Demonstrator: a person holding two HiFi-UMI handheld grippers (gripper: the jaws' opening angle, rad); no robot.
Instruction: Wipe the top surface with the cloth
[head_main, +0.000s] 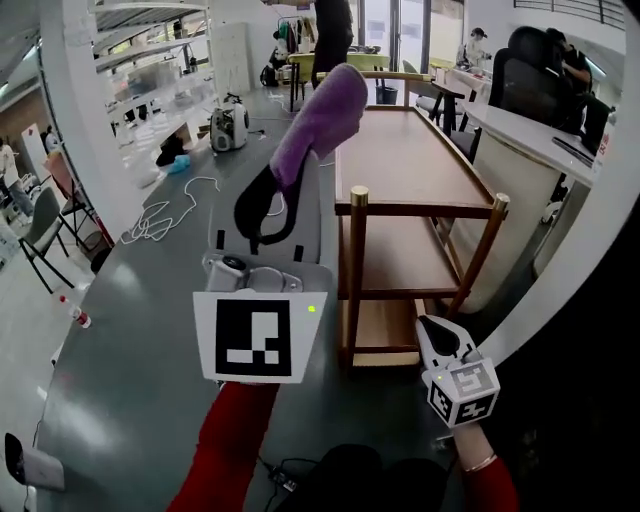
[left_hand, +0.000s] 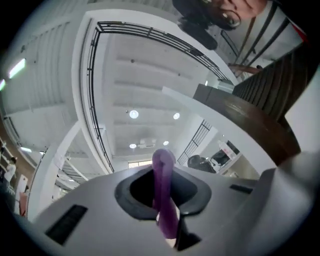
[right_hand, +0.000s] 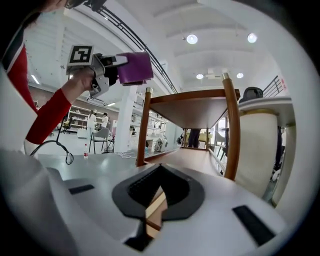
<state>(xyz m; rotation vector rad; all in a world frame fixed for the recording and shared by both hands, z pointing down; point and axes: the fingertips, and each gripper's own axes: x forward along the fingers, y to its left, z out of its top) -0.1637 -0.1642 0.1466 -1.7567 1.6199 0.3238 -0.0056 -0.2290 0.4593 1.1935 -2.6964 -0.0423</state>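
Both grippers are clear of the wooden trolley (head_main: 358, 262). The left gripper (head_main: 292, 178) is held high beside the left edge of its top shelf (head_main: 410, 160), jaws clenched on the purple cloth (head_main: 325, 112), which sticks out past their tips, probably poised for wiping. The right gripper (head_main: 438, 335) hangs low by the trolley's near end, jaws closed and empty.

The left gripper (head_main: 285, 200) is held raised and tilted upward on a red-sleeved arm (head_main: 232, 445), its jaws clamped on the purple cloth (head_main: 325, 118). The right gripper (head_main: 434, 328) is held low, jaws drawn together.
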